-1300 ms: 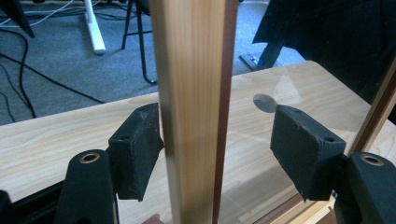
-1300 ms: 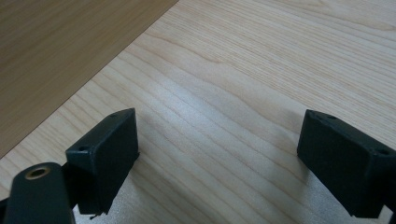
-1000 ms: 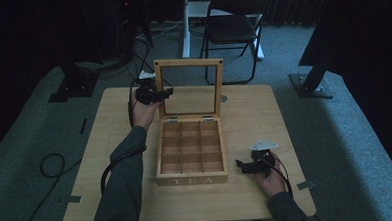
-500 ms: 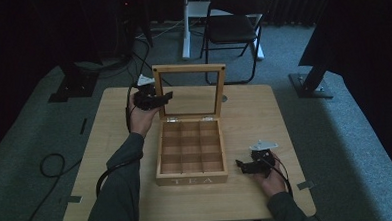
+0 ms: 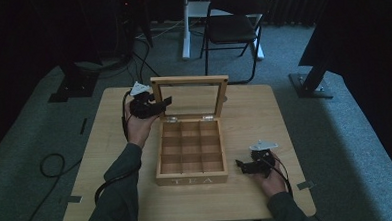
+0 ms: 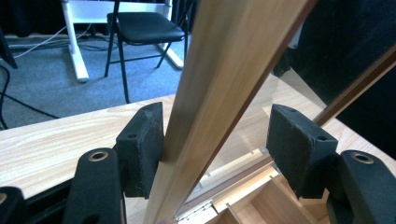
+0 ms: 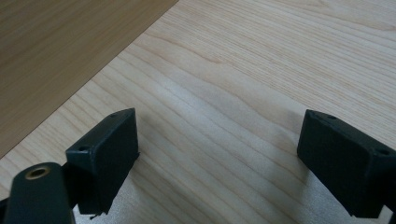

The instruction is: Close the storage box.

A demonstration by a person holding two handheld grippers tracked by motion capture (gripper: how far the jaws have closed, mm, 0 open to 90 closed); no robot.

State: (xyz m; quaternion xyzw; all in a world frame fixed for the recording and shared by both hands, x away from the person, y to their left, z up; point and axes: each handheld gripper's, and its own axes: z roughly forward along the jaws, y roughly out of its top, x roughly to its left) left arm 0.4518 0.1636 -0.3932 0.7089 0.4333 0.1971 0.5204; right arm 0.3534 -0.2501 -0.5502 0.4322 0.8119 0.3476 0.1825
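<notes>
Dim grey carpet surrounds a pale wooden table (image 5: 247, 193), with a black folding chair (image 5: 233, 26) and white desk legs (image 5: 185, 23) beyond its far edge. On the table stands a wooden tea box (image 5: 191, 151), its lid (image 5: 190, 98) raised upright at the far side on two metal hinges, the word TEA on its near wall and a grid of bare compartments inside.

From the left gripper (image 5: 156, 106) outward: it is held at the left post of the lid's frame, level with the lower half of the pane. In the left gripper view its jaws straddle that wooden frame edge (image 6: 219, 93); the left pad (image 6: 140, 144) lies against the wood, while the right pad (image 6: 299, 144) stands clear of it on the glass side, so the frame is between the jaws but not clamped. The jaws have just been opening. Through the pane the hinge and the far compartments show below.

The right gripper (image 5: 246, 167) rests low on the table, just right of the box's near right corner and apart from it, pointing toward the box. In the right gripper view its jaws stand wide with only bare table grain between them; the darker wall of the box (image 7: 56, 56) fills the upper left corner.
</notes>
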